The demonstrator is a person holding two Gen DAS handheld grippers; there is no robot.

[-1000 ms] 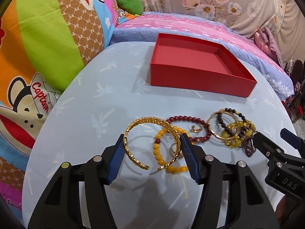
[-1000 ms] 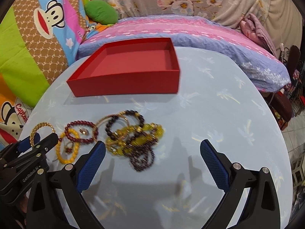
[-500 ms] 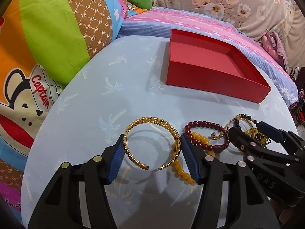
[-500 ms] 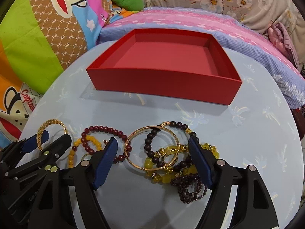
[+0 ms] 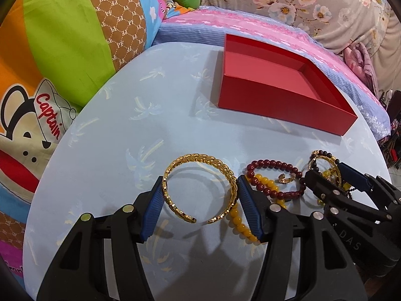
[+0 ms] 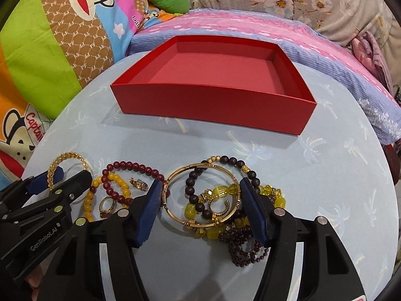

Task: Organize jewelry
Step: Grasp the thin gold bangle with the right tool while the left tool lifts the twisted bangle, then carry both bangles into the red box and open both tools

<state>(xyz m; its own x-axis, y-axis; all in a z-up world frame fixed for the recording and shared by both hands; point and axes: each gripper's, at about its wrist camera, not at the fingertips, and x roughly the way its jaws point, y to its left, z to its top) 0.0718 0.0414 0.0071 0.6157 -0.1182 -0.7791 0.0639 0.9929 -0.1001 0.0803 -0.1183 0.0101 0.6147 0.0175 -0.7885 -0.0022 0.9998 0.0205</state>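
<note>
Left wrist view: the gold braided cuff [image 5: 199, 186] lies flat on the desk [image 5: 140, 130] between my left jaws [image 5: 199, 204], its gap facing me. Both blue pads touch its outer sides, so I am clenched on the cuff. In the right wrist view the thin gold bangle [image 6: 202, 195] sits between my right jaws [image 6: 199, 207], on top of the tangled pile; the pads meet its rim on both sides, gripping it.

Half a second ago my right jaws stood wider around the same bangle; they have since closed onto it. My left jaws hold the cuff as before, and the red box has not moved.

Between the two hoops lie one dark red bead bracelet [image 6: 136, 169] and one yellow bead bracelet [image 6: 110, 188], overlapping each other. I count two small rings: a gold one [image 6: 137, 183] just beside the red beads and one with a dark stone [image 6: 107, 207] inside the yellow loop. Under the bangle are one black bead bracelet [image 6: 225, 161], one string of chunky yellow stones [image 6: 215, 228] and one heap of small dark purple beads [image 6: 241, 245]; how they wind together I cannot tell.

One open red box [image 6: 213, 107] stands farther back on the desk, apart from all the jewelry. Beyond it lie a cartoon monkey cushion [image 6: 62, 40] and a pink striped bedcover [image 6: 238, 23].
</note>
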